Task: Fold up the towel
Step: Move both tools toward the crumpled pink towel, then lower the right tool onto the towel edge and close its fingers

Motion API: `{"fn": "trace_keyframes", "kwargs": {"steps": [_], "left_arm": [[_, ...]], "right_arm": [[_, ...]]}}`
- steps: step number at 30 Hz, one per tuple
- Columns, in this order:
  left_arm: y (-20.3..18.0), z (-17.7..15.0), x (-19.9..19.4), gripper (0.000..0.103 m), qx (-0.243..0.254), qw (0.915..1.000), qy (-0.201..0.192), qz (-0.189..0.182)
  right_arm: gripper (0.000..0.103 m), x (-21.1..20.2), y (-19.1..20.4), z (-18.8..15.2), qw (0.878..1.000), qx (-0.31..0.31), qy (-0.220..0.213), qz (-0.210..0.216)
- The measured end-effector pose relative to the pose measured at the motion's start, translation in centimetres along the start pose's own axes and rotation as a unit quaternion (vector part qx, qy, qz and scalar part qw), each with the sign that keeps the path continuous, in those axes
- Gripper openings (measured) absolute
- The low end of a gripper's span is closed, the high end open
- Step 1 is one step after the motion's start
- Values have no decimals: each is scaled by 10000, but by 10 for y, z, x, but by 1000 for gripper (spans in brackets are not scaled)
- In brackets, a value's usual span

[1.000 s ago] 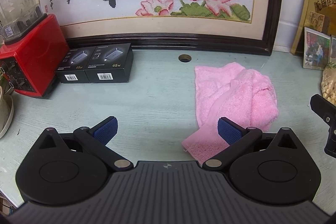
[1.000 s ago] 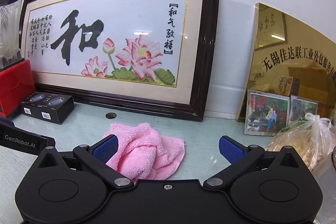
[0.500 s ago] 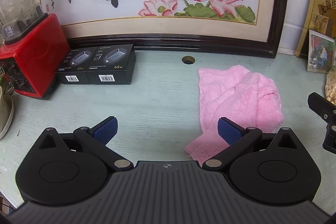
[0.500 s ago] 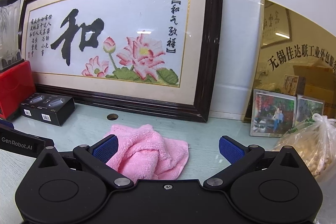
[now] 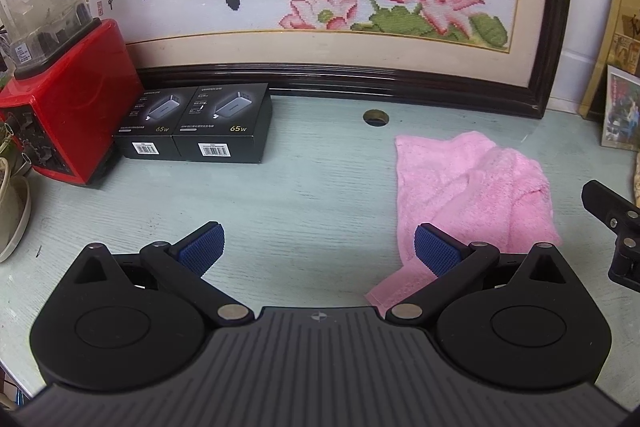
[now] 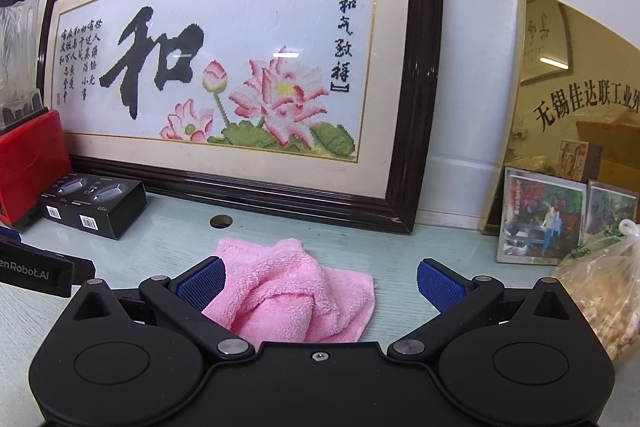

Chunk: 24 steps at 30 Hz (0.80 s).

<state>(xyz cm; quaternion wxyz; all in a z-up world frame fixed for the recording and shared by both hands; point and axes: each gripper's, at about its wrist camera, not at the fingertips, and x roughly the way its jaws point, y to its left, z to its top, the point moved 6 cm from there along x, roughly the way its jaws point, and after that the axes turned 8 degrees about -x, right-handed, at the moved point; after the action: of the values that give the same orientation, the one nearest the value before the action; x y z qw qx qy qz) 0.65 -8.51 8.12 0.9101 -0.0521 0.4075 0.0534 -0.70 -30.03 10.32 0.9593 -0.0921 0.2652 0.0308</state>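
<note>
A crumpled pink towel [image 5: 472,191] lies on the pale green table [image 5: 312,195], with one corner trailing toward me. My left gripper [image 5: 318,251] is open and empty, just above the table, with its right finger over the towel's near left edge. In the right wrist view the towel [image 6: 292,291] lies bunched in front of my right gripper [image 6: 320,285], which is open and empty, its left finger over the towel's left side. The right gripper's body shows at the right edge of the left wrist view [image 5: 612,223].
A framed cross-stitch picture [image 6: 240,75] leans on the back wall. Two black boxes [image 5: 196,123] and a red blender [image 5: 60,95] stand at the left. Photo frames [image 6: 544,223], a gold plaque [image 6: 580,87] and a bag of nuts [image 6: 604,287] stand at the right. A cable hole [image 5: 376,117] is behind the towel.
Both grippers have drifted slightly left, so the towel sits further right in each view. Both stay open. The towel has not moved.
</note>
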Motion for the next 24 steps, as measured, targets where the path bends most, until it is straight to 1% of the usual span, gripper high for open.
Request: {"fn": "trace_keyframes", "kwargs": {"steps": [7,12,15,18,24], "left_arm": [[6,0,5,103,-105,9999,22,96],[5,0,2,103,-120,9999,-56,79],[6,-1,0,103,-135,9998,-99,106],[8,-2,-2,103,-193,9996,-115,178],[13,-7,-6,103,-309,9989,-113,345]], "right_arm": [[102,22,-9,-2,9999,37,96,28],[102,47,-23,-3,9997,150,194,76],[101,71,-31,-7,9988,251,394,173],[95,91,-37,-13,9972,383,569,292],[94,127,-53,-25,9926,758,834,451]]}}
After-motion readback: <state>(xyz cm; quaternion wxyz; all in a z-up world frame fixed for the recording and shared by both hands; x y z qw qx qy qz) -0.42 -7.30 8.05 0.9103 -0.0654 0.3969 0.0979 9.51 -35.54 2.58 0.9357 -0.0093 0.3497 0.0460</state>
